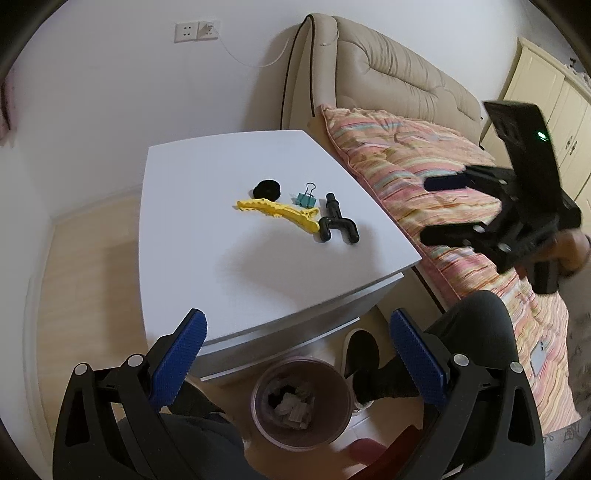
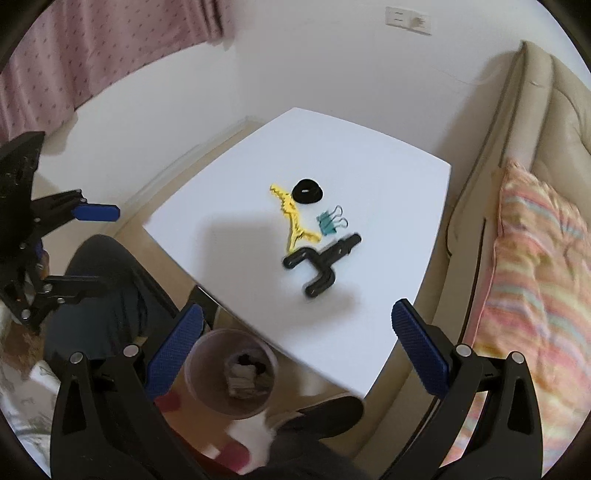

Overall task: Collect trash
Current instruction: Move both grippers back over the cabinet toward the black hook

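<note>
On the white bedside table [image 1: 221, 266] [image 2: 388, 177] lie a yellow hair clip [image 1: 279, 213] [image 2: 293, 219], a black hair tie [image 1: 266, 189] [image 2: 307, 192], a teal binder clip [image 1: 306, 198] [image 2: 328, 223] and a black Y-shaped plastic part [image 1: 334, 223] [image 2: 321, 260]. A pinkish trash bin [image 1: 301, 404] [image 2: 232, 373] with crumpled paper inside stands on the floor by the table's front. My left gripper [image 1: 297, 354] [image 2: 79, 251] is open and empty, above the table's front edge. My right gripper [image 2: 297, 345] [image 1: 439, 206] is open and empty, above the bin and table corner.
A bed with a striped pink quilt [image 1: 424, 177] [image 2: 535, 280] and a beige padded headboard [image 1: 388, 77] stands right of the table. The person's legs and black shoe [image 1: 364, 354] are beside the bin. A pink curtain [image 2: 92, 48] hangs at the left. A wall socket [image 1: 197, 31] has a cable.
</note>
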A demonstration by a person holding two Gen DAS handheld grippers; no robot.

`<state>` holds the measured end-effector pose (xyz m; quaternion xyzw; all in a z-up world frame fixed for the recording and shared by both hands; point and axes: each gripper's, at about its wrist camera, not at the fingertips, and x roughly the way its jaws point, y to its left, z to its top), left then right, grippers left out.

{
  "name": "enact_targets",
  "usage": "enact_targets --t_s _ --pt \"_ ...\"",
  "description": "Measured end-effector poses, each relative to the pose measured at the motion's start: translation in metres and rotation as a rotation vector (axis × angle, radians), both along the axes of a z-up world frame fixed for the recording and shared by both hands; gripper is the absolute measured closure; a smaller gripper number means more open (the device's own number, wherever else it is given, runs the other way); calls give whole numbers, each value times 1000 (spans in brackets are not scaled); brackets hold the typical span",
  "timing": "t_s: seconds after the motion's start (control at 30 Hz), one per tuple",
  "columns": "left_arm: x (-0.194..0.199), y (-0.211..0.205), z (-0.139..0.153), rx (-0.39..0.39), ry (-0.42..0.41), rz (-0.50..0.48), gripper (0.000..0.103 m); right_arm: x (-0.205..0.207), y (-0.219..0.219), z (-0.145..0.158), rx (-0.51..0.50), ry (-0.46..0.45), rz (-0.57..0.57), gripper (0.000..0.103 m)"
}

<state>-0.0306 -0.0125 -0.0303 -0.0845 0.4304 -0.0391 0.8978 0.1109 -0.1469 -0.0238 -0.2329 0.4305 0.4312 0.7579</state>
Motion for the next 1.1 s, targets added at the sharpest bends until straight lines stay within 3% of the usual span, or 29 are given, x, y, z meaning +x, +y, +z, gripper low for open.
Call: enact_targets --t_s 0.33,0.7,1.0,1.1 --pt "7 7 0 -4 3 10 8 46 39 -18 -138 -5 159 3" --pt "11 17 -5 -20 17 29 8 71 72 -63 -293 1 363 3" --pt "12 26 -12 -39 38 54 8 87 84 -83 -328 47 416 4" --pt "12 28 -14 -45 44 60 8 87 84 -88 -344 63 442 10"
